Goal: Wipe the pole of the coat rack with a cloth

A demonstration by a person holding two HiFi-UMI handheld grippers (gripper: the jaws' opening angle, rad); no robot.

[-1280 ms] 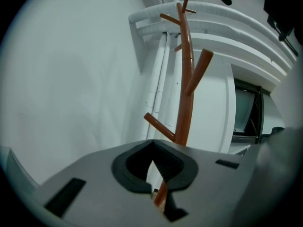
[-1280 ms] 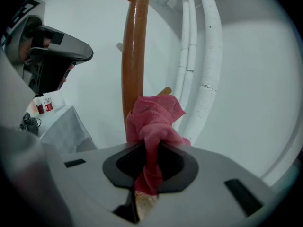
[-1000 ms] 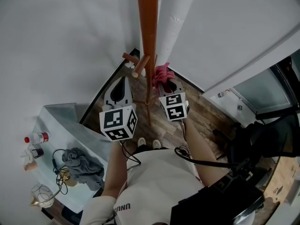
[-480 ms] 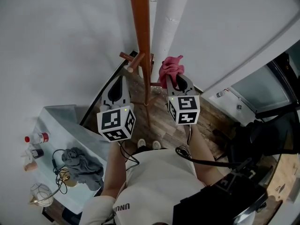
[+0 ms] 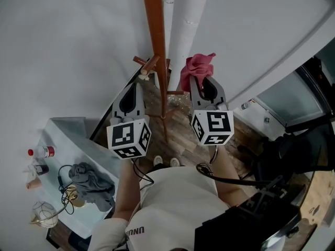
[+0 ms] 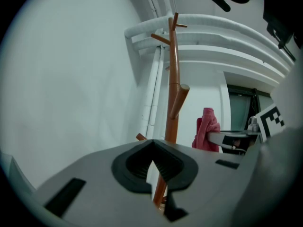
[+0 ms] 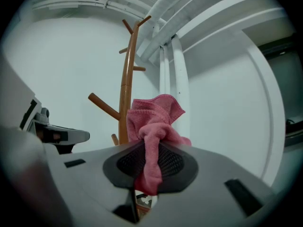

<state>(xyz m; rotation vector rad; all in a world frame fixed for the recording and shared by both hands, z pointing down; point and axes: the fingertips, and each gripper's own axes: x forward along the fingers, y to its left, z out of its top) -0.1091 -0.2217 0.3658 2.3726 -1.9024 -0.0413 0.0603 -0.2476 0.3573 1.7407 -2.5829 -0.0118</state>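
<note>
Two risks: the pink cloth (image 7: 154, 126), pinched by one fold in the right gripper (image 7: 149, 169) near the coat-rack pole (image 7: 125, 93), may slip free; the left gripper (image 6: 152, 169), jaws pressed together and empty, could knock a peg (image 6: 179, 100)

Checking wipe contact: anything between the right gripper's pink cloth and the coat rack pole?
No contact: head view shows a gap between pink cloth and pole, with only the white wall pipe behind it.
</note>
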